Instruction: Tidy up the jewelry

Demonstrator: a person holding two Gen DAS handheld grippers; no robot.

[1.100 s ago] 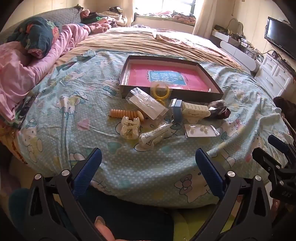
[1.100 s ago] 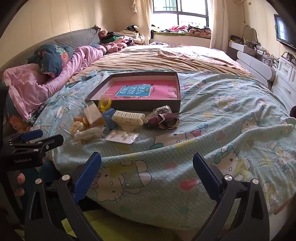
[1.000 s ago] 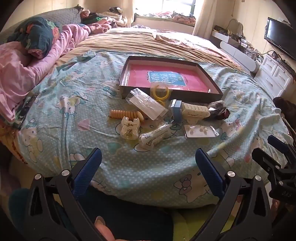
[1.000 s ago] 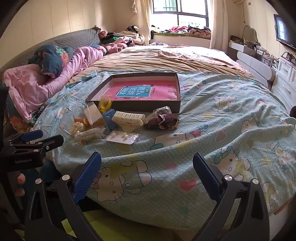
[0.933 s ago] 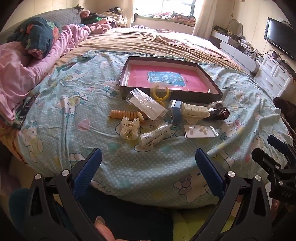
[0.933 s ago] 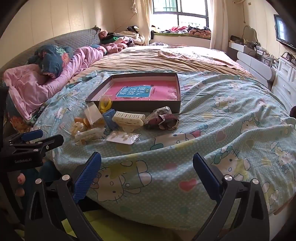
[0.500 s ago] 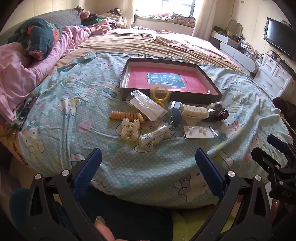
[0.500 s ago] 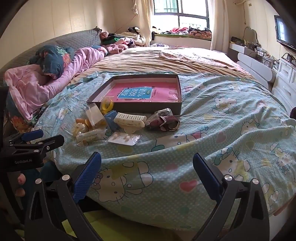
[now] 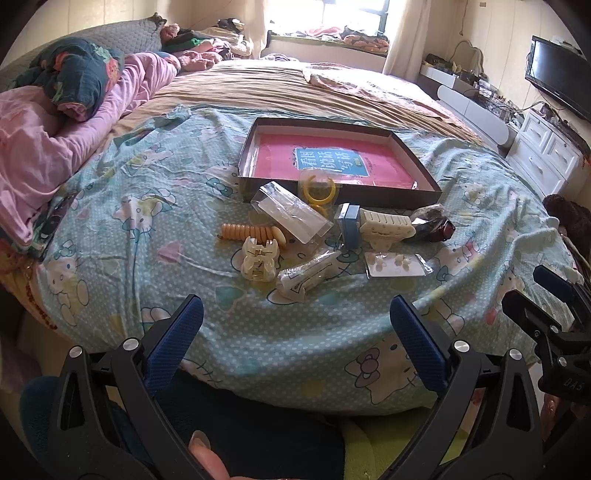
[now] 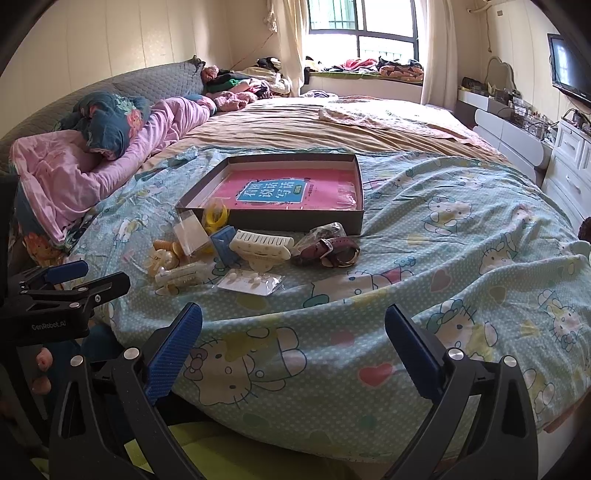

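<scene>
Both held short of the bed's near edge, gaping wide, nothing gripped: left tool, right tool. Jewelry pile ahead, against the box's near wall. Earring card nearest, up-left of the right tool, long axis crosswise.

Home bedroom. Large bed with a cartoon-cat duvet, pink blanket and padded grey headboard on the left. Far end: curtained window with clothes heaped on the sill. Right side: wall-mounted TV above white drawers and a cluttered dresser. Lived-in, not a lab.
</scene>
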